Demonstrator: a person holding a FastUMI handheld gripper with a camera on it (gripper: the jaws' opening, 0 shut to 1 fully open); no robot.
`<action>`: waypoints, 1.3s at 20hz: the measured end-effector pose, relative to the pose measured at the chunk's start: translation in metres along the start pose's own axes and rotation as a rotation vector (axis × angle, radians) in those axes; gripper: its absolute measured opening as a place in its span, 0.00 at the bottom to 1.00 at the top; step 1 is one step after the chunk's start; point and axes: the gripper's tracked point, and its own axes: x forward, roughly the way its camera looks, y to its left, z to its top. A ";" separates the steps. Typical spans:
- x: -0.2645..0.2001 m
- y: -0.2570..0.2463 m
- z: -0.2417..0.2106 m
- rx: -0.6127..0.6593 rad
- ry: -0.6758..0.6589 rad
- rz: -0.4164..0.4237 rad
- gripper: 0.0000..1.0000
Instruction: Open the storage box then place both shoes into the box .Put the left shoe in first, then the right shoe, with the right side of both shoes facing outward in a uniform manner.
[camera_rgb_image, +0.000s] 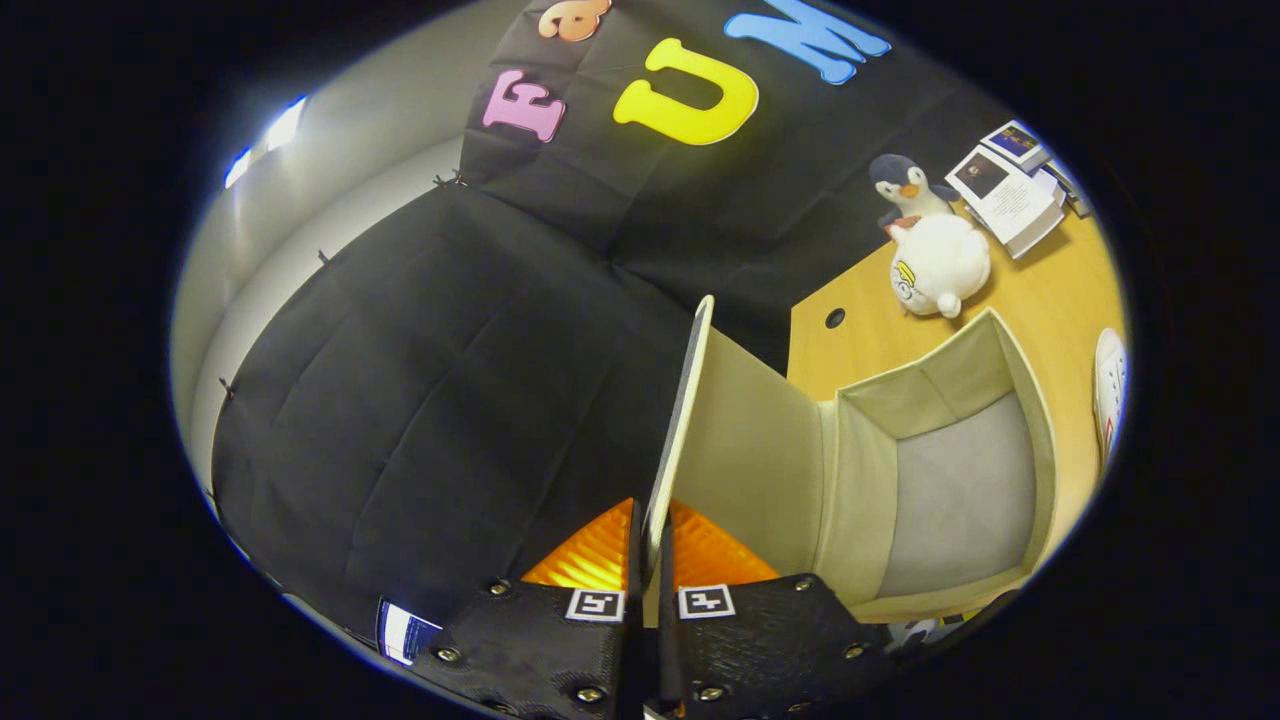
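Clamped together, the jaws of the gripper (648, 560) pinch the edge of the storage box's lid (690, 400), which runs away from the fingertips as a thin, pale panel seen nearly edge-on, with a darker outer face and a beige inner face. Both fingers (700, 560) press on this flap from either side, and each carries a small square black-and-white marker near its tip. Just to the right of the jaws, the storage box (1040, 430) stands open, a beige fabric bin with a light grey bottom showing inside and no shoe in it. Beyond the box, on the wooden table (860, 290), a white plush toy (940, 265) lies against a small penguin plush (905, 190), and past them sits a stack of printed booklets (1010, 190) whose text is too small to read. Far right of the box, a white shoe (1110, 390) with a little red and blue trim rests on the table; any brand mark on it cannot be made out. A round hole (834, 318) is cut in the tabletop near the lid.
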 end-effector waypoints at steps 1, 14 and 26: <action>0.005 0.006 -0.005 -0.031 0.005 0.003 0.09; -0.017 -0.018 0.029 -0.413 -0.071 -0.129 0.97; -0.113 -0.115 0.102 -0.561 -0.189 -0.418 0.97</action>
